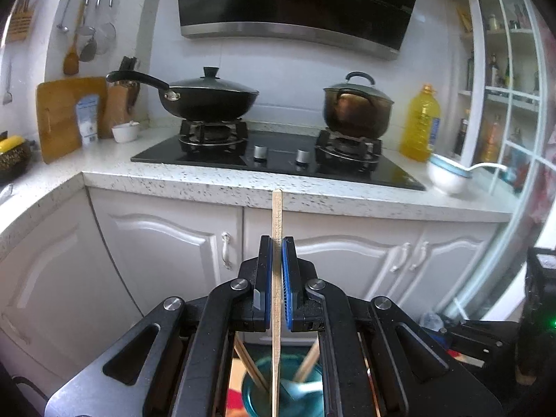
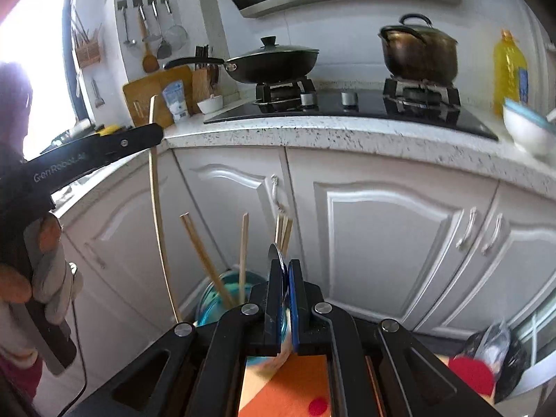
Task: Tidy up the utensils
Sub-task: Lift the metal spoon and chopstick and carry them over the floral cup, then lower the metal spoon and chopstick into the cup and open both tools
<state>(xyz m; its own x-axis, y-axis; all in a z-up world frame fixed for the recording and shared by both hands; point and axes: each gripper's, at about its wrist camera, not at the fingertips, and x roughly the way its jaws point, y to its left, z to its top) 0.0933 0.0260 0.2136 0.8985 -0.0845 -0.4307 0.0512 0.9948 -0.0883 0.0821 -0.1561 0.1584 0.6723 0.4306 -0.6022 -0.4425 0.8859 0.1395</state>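
Note:
My left gripper (image 1: 277,243) is shut on a single wooden chopstick (image 1: 277,215) that stands upright between the blue pads, its top end above the jaws. The same chopstick (image 2: 156,187) and left gripper (image 2: 153,133) show at the left of the right wrist view. Below sits a teal glass bowl (image 1: 250,391) with several chopsticks and a pale spoon in it. My right gripper (image 2: 285,267) is shut on the rim of a dark, thin utensil or dish (image 2: 276,260); what it is I cannot tell. The teal bowl (image 2: 208,307) with several chopsticks (image 2: 208,264) sits just left of it.
A kitchen counter (image 1: 208,180) carries a hob with a black wok (image 1: 205,99) and a lidded pot (image 1: 356,107), an oil bottle (image 1: 420,123) and a white bowl with a ladle (image 1: 446,173). White cabinet doors (image 2: 382,236) face me. An orange surface (image 2: 278,392) lies below the right gripper.

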